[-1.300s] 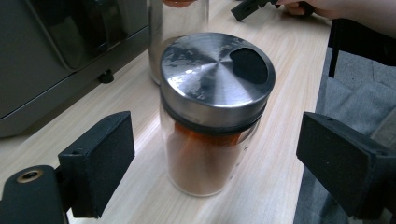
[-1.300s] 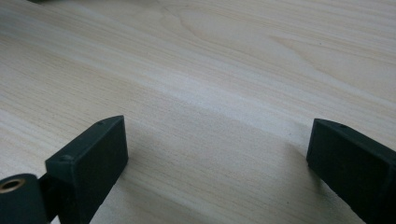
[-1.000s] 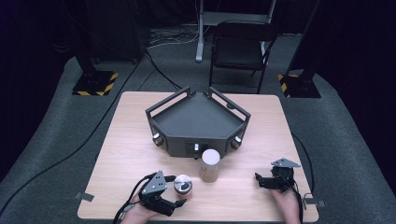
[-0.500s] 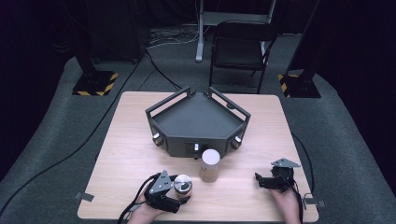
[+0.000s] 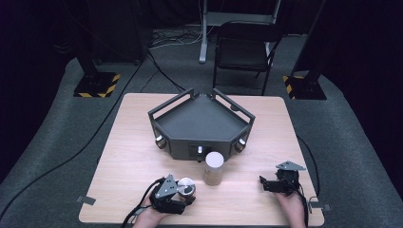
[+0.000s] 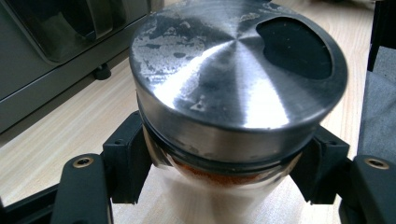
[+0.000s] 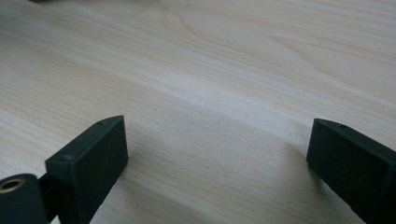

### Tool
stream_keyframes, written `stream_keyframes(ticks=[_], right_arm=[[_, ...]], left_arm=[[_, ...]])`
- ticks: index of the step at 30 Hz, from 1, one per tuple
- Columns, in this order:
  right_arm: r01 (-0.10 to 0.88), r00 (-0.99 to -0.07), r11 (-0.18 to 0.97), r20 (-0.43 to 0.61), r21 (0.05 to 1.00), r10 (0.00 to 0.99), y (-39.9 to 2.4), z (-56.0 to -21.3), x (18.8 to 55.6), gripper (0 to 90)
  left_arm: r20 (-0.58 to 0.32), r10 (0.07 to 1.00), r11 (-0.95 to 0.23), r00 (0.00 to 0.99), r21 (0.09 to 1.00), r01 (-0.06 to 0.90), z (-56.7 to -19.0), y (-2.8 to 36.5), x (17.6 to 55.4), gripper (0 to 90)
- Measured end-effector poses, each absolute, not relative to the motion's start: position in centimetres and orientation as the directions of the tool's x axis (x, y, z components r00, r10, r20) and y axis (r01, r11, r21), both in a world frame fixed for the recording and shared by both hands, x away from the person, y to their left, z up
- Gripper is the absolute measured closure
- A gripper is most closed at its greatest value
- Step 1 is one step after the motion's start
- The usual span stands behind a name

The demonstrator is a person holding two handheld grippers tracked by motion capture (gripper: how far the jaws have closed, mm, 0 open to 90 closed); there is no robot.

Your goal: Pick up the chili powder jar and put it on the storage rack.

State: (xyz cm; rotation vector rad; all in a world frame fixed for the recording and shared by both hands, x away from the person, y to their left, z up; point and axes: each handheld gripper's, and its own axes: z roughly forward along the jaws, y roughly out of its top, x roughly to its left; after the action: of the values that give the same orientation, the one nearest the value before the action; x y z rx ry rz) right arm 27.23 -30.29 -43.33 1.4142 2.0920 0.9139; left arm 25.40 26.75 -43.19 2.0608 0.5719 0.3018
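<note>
Grasp step: left gripper (image 5: 183, 197) jaws just closed, pinching spice jar (image 6: 236, 93) below lid. Right gripper (image 7: 215, 154) spread, idle over table (image 7: 224, 60). Next: likely lift upright.

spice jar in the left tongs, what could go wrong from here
1. The left tongs have just closed on the spice jar right under its steel lid, on smooth glass; it may slip or tilt when lifted.
2. The lid's pour opening looks uncovered, so a tilt might spill the reddish powder.
3. The tall white-capped jar stands close beside it; a sideways swing could topple it.
</note>
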Motion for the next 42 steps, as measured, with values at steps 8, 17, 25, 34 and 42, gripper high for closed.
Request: stream_keyframes(ticks=[8,17,25,34,42], right_arm=[[0.628,-0.371,0.254,-0.003,0.735,0.928,-30.3,-43.3,27.2,4.4],[0.629,-0.371,0.254,-0.003,0.735,0.929,-30.3,-43.3,27.2,4.4],[0.628,-0.371,0.254,-0.003,0.735,0.928,-30.3,-43.3,27.2,4.4],[0.629,-0.371,0.254,-0.003,0.735,0.929,-30.3,-43.3,27.2,4.4],[0.629,-0.371,0.254,-0.003,0.735,0.928,-30.3,-43.3,27.2,4.4]], left_arm=[[0.0,0.516,-0.452,0.857,0.849,0.272,-43.0,26.4,25.1,31.0],[-0.007,0.519,-0.439,0.855,0.856,0.273,-42.7,26.6,25.1,31.2],[-0.019,0.548,-0.403,0.837,0.87,0.284,-41.7,27.5,25.1,31.2],[-0.006,0.575,-0.396,0.818,0.873,0.285,-40.2,27.9,25.4,31.2],[0.008,0.593,-0.391,0.805,0.877,0.279,-38.5,28.0,25.9,31.2]])
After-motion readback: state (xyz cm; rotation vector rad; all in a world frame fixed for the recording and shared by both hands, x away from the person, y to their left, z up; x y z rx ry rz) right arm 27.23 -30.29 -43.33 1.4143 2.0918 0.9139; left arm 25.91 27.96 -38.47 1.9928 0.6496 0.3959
